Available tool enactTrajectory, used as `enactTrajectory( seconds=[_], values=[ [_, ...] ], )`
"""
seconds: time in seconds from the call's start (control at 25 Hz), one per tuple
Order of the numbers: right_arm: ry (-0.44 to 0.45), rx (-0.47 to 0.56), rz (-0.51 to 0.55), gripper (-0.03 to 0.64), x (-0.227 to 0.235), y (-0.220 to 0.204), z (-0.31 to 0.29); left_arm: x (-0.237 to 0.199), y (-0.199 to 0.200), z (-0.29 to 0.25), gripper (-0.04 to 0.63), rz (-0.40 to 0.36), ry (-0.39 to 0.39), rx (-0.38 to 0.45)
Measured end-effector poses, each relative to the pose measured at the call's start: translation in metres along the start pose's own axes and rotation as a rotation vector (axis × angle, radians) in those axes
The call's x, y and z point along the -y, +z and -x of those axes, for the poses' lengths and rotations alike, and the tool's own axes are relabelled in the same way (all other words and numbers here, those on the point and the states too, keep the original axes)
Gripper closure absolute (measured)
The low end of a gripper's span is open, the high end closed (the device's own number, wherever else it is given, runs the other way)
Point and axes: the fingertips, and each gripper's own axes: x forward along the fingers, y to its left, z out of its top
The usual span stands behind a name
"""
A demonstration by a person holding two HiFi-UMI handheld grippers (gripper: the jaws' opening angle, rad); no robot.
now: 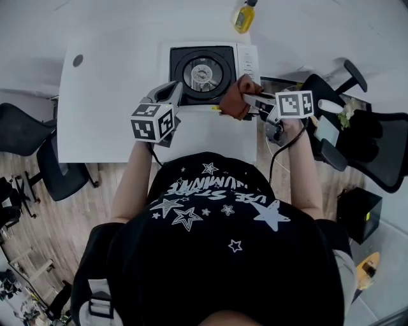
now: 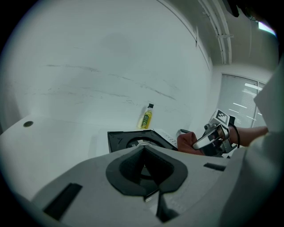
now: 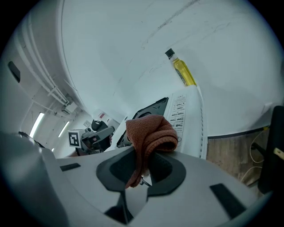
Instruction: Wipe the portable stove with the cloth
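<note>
The portable stove point(image 1: 203, 71) sits at the far middle of the white table point(image 1: 108, 83); it has a black top, a round burner and a white control strip on its right. My right gripper point(image 1: 250, 102) is shut on a rust-brown cloth point(image 1: 236, 99), held just above the stove's front right corner. In the right gripper view the cloth point(image 3: 151, 133) bunches over the jaws, with the stove point(image 3: 179, 115) behind it. My left gripper point(image 1: 172, 94) hangs at the stove's front left edge, its jaws together and holding nothing. In the left gripper view the stove point(image 2: 133, 139) lies right ahead.
A yellow bottle point(image 1: 243, 18) stands behind the stove. The table has a round cable hole point(image 1: 78, 60) at its far left. Office chairs stand left point(image 1: 29, 137) and right point(image 1: 357, 134) of the table on the wood floor. A black cable point(image 1: 280, 153) hangs by my right arm.
</note>
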Motion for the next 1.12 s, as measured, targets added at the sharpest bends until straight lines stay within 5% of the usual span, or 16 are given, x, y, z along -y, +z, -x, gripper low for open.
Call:
enactTrajectory(
  seconds=[0.76,1.12],
  values=[
    [-0.149,0.067,-0.055,0.554,0.062,-0.008,0.065,0.028,-0.01,-0.001,0.588,0.001,0.031,-0.011],
    [-0.192,0.199,-0.012,0.554,0.078,0.016,0.096,0.047,-0.029,0.01,0.588,0.012,0.079,-0.02]
  ],
)
